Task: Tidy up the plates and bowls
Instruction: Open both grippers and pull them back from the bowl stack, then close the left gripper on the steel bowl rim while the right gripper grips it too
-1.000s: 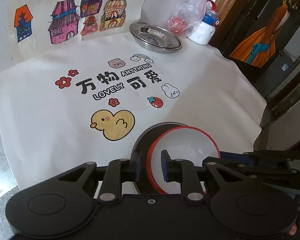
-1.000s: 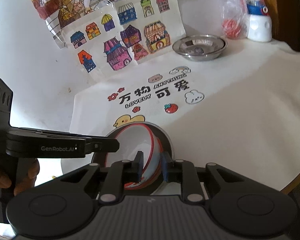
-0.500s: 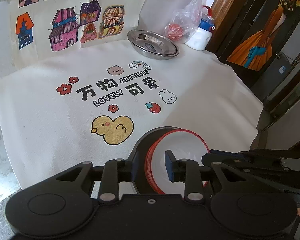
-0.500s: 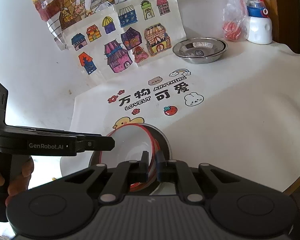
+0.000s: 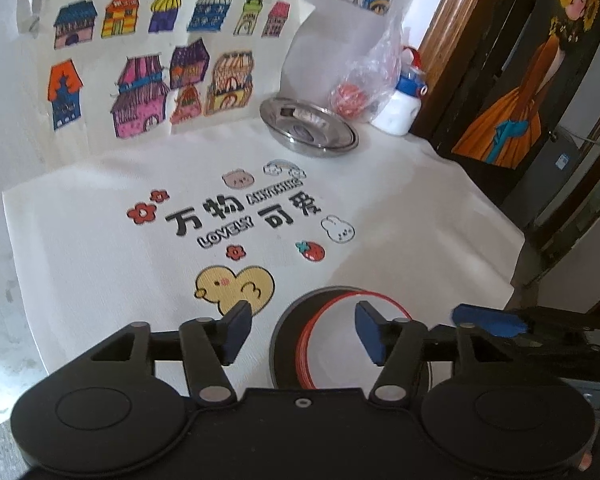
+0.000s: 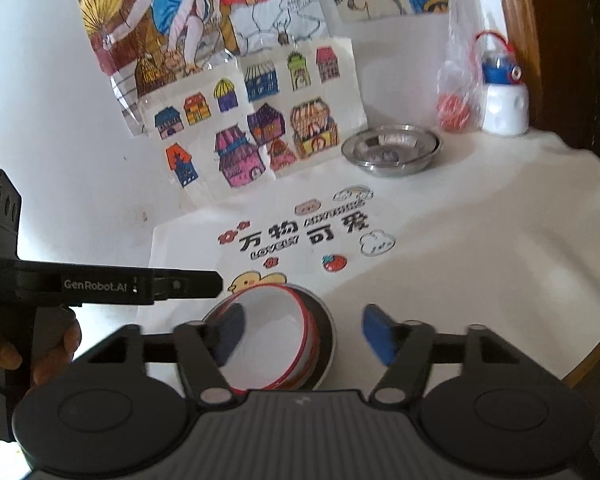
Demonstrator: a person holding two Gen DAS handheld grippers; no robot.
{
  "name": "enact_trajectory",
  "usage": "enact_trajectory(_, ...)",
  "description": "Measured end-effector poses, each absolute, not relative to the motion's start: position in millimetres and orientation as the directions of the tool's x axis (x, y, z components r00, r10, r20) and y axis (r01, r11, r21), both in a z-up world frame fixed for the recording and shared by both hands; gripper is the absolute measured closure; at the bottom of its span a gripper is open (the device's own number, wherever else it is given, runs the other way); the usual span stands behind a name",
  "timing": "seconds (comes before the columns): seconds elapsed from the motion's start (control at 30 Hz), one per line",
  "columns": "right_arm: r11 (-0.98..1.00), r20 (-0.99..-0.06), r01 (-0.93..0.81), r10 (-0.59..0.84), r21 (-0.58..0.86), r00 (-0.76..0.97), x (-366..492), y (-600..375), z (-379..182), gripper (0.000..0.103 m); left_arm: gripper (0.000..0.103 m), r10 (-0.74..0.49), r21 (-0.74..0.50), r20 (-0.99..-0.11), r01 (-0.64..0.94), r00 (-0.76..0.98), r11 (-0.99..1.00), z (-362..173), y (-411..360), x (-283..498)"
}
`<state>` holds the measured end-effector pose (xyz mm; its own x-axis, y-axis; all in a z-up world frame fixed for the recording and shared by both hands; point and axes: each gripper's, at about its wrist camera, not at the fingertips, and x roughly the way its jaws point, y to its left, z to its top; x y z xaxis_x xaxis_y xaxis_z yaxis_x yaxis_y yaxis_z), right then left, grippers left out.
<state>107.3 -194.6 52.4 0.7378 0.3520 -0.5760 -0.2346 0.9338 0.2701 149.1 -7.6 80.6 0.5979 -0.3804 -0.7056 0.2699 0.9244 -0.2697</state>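
Observation:
A white bowl with a red rim (image 5: pixel 332 348) (image 6: pixel 268 336) sits nested in a dark plate (image 5: pixel 284 336) (image 6: pixel 327 332) at the near edge of the table; a second red rim shows just under it. My left gripper (image 5: pixel 303 334) (image 6: pixel 204 285) straddles the stack's left edge. Its jaws are opening, and neither pad touches the rim. My right gripper (image 6: pixel 304 336) straddles the right edge, also opening, with its pads off the bowl. Its blue pad (image 5: pixel 488 322) shows in the left wrist view.
Nested steel bowls (image 5: pixel 308 128) (image 6: pixel 392 150) stand at the far side, beside a plastic bag (image 5: pixel 352 98) with something red in it and a white bottle (image 5: pixel 400 108). Drawings lean on the wall. The table edge (image 6: pixel 592 360) curves close on the right.
Both grippers were shut on the red-rimmed bowl's rim, left and right; both have now opened and let it go. The bowl rests in the dark plate.

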Motion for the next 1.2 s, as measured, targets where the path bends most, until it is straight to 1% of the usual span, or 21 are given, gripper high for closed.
enact_trajectory(0.03,0.938,-0.567,-0.232,0.34,0.256,0.751,104,-195,54,0.018,0.035,-0.379,-0.269,-0.698,0.268,0.607,0.925,81,-6,148)
enact_trajectory(0.07,0.944,-0.557,-0.227,0.325,0.239,0.764,101,-195,55,0.012,0.031,-0.376,-0.267,-0.689,0.264,0.62,0.927,82,-5,147)
enact_trajectory(0.17,0.961,-0.539,-0.214,0.277,0.177,0.796,92,-193,57,0.005,0.023,-0.355,-0.249,-0.656,0.253,0.666,0.935,83,1,142)
enact_trajectory(0.23,0.967,-0.532,-0.206,0.253,0.148,0.808,87,-193,56,0.001,0.015,-0.329,-0.226,-0.635,0.239,0.699,0.944,81,6,138)
enact_trajectory(0.3,0.972,-0.533,-0.199,0.236,0.128,0.813,84,-194,53,0.0,0.014,-0.307,-0.209,-0.621,0.226,0.721,0.951,79,10,134)
enact_trajectory(0.33,0.973,-0.534,-0.196,0.229,0.119,0.814,83,-194,52,0.0,0.011,-0.298,-0.206,-0.615,0.216,0.73,0.954,77,14,132)
enact_trajectory(0.37,0.974,-0.536,-0.195,0.225,0.113,0.814,82,-194,50,0.0,0.006,-0.291,-0.207,-0.611,0.206,0.736,0.956,75,17,131)
enact_trajectory(0.43,0.977,-0.544,-0.189,0.212,0.099,0.812,81,-195,45,0.0,0.002,-0.273,-0.208,-0.601,0.183,0.751,0.961,70,22,127)
enact_trajectory(0.6,0.979,-0.574,-0.179,0.2,0.095,0.794,84,-197,35,0.0,0.001,-0.243,-0.184,-0.584,0.165,0.774,0.969,61,30,116)
enact_trajectory(1.0,0.977,-0.644,-0.203,0.193,0.059,0.74,91,-193,25,0.0,0.001,-0.262,-0.188,-0.644,0.183,0.719,0.965,42,30,110)
enact_trajectory(1.2,0.979,-0.662,-0.19,0.191,0.074,0.725,94,-194,19,0.0,0.001,-0.257,-0.189,-0.664,0.174,0.703,0.966,33,28,109)
